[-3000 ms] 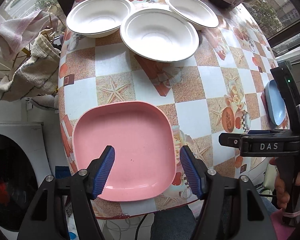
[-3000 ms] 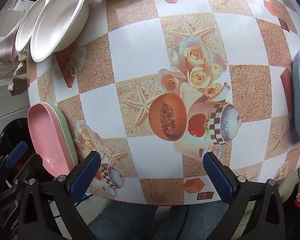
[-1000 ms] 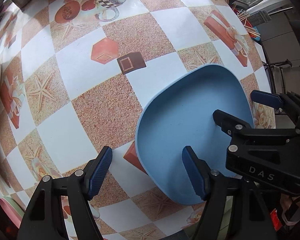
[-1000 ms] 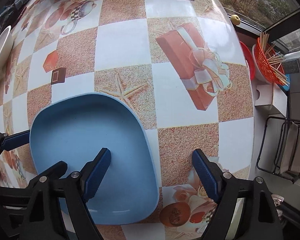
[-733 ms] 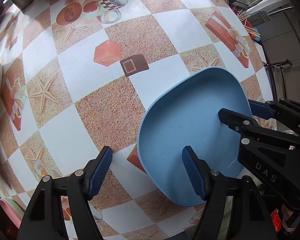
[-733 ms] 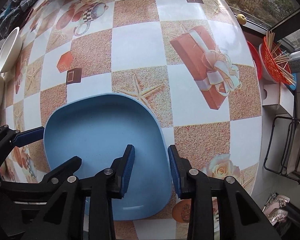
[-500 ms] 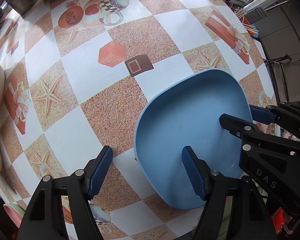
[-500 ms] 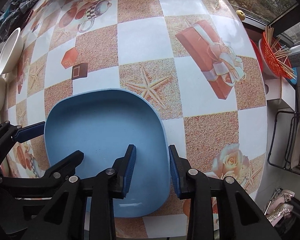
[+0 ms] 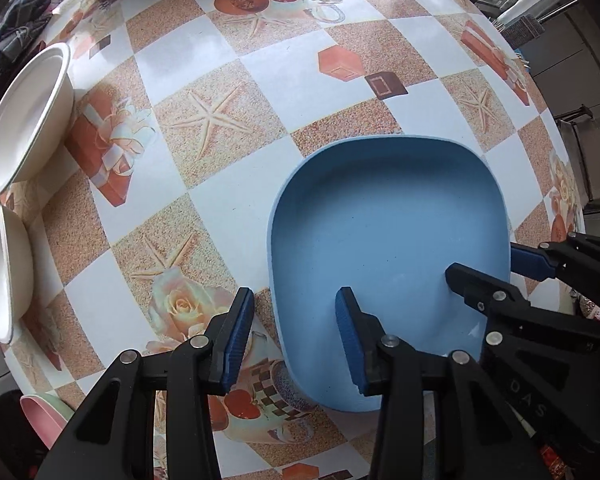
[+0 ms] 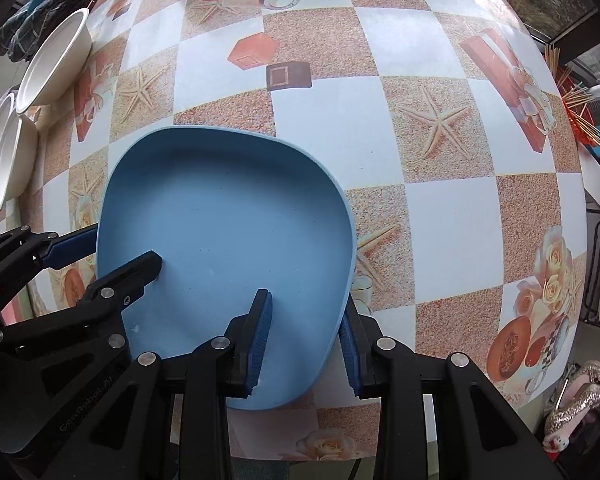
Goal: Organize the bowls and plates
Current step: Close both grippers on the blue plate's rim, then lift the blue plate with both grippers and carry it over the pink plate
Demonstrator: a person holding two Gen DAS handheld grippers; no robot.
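Blue plate: the square, round-cornered blue plate (image 9: 388,220) fills the lower right of my left view and the centre-left of my right view. It lies over the near part of the table, and I cannot tell whether it sits on the cloth or just off it.

Left gripper (image 9: 294,340): at the bottom centre of its own view. My jaws have just been closing and now stand fairly narrow astride the plate's left rim, one pad outside and one over the plate's floor. A sliver of cloth shows between the outer pad and the rim, so I see no clamp.

Right gripper (image 10: 304,332): at the bottom centre of its own view. The jaws are narrow and pinch the plate's right wall, with the inner pad on the inside slope and the outer pad tucked against the rim from outside.

Tablecloth (image 9: 220,80): glossy checks of white and sandy squares, printed with starfish, roses, gift boxes and cups.

White bowls: one white bowl (image 9: 24,116) at the upper left edge of the left view, and a second white bowl (image 9: 4,272) just below it, close beside it. Both are well apart from the blue plate.

Pink plate (image 9: 40,412): in the lower left corner of the left view, on a pale green plate, mostly hidden behind my finger.

Orange basket (image 10: 576,100): at the right edge of the right view, beyond the table, holding thin sticks.
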